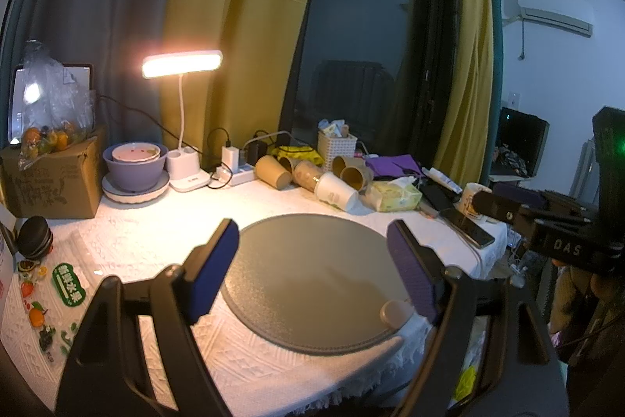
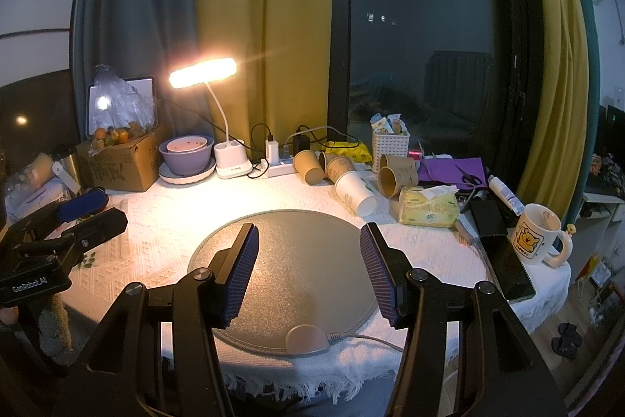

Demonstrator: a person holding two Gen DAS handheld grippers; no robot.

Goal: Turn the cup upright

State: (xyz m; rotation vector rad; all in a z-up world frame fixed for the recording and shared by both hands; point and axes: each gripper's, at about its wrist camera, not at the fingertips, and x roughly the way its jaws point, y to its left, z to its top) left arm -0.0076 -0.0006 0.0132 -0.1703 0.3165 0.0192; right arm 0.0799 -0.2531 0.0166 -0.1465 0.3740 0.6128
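— Since both tools hang over the near edge of the table with nothing between their pads, where do I start?

— Start at the left. I have the left gripper (image 1: 312,260) spread wide, holding nothing, above the round grey mat (image 2: 297,260). In the right wrist view it shows at the left edge, its blue pad lifted off the white tablecloth (image 2: 164,221). I judge it is parked there to stay clear.

— And behind it?

— At the far left a cardboard box (image 2: 121,163) carries a bag of fruit, then come purple bowls (image 2: 187,153) and the lit desk lamp (image 2: 203,73), which throws warm light across the mat. That mat looks like the working spot, bare so a cup can stand on it.

— Where are the cups?

— Far centre, just beyond the mat: a heap of brown paper cups (image 2: 332,167) on their sides, and nearest the mat a white paper cup (image 2: 356,192) lying down, its base towards the near right. I take that one as the likeliest target, since it is the easiest to reach.

— The right tool?

— The right gripper (image 2: 308,268) is also wide apart and empty over the mat, aimed towards the cups. Further right sit a tissue pack (image 2: 427,208), a phone (image 2: 508,268) and an upright cartoon mug (image 2: 537,237), which needs no turning.
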